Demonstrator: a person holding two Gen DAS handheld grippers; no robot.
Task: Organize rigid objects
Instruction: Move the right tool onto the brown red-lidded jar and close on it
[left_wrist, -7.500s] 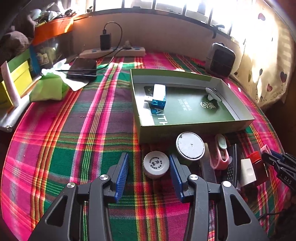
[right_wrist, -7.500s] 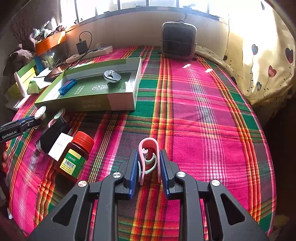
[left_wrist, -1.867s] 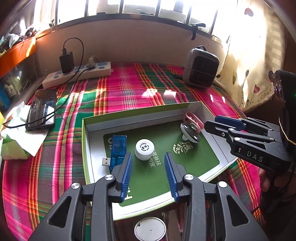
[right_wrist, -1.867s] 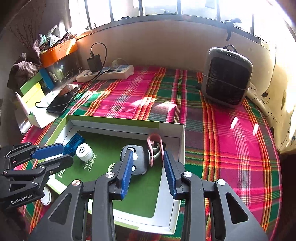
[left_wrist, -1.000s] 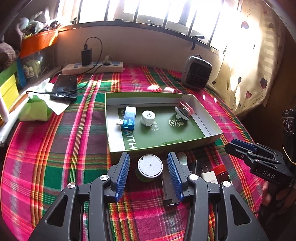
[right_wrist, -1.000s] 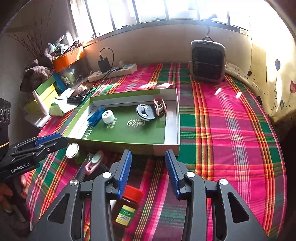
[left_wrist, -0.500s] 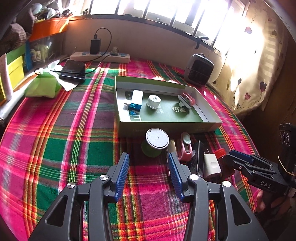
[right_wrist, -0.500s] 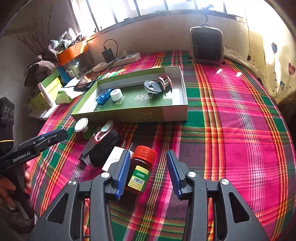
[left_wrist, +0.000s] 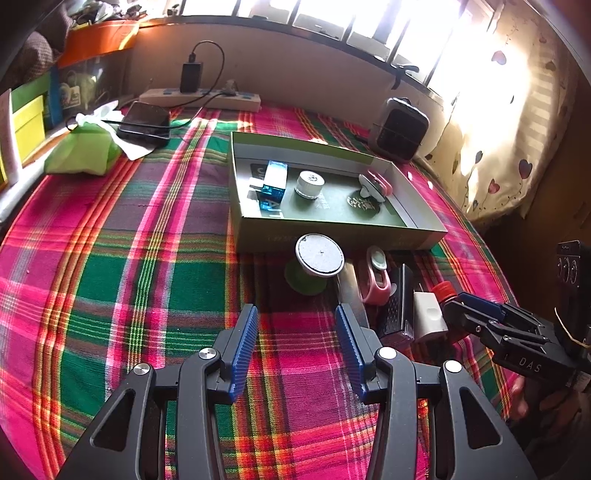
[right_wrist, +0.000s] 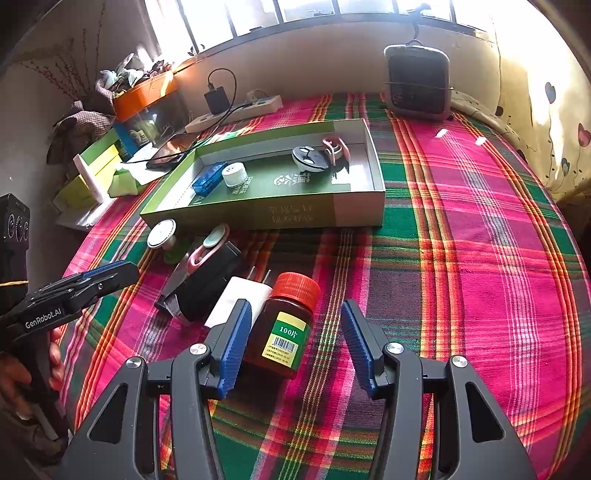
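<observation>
My right tongs (right_wrist: 295, 339) gape around the bottle (right_wrist: 284, 325), lying just beside the charger (right_wrist: 236, 299); closing off-centre could roll it away. Left tongs (left_wrist: 293, 347) gape, empty.

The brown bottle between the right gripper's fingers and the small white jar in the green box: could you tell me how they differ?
The brown bottle is dark amber with an orange-red cap and a green and yellow label; the small white jar is white all over. The bottle lies on the plaid cloth outside the green box, between the open right gripper; the jar stands upright inside the box, untouched. Both are capped, round containers.
</observation>
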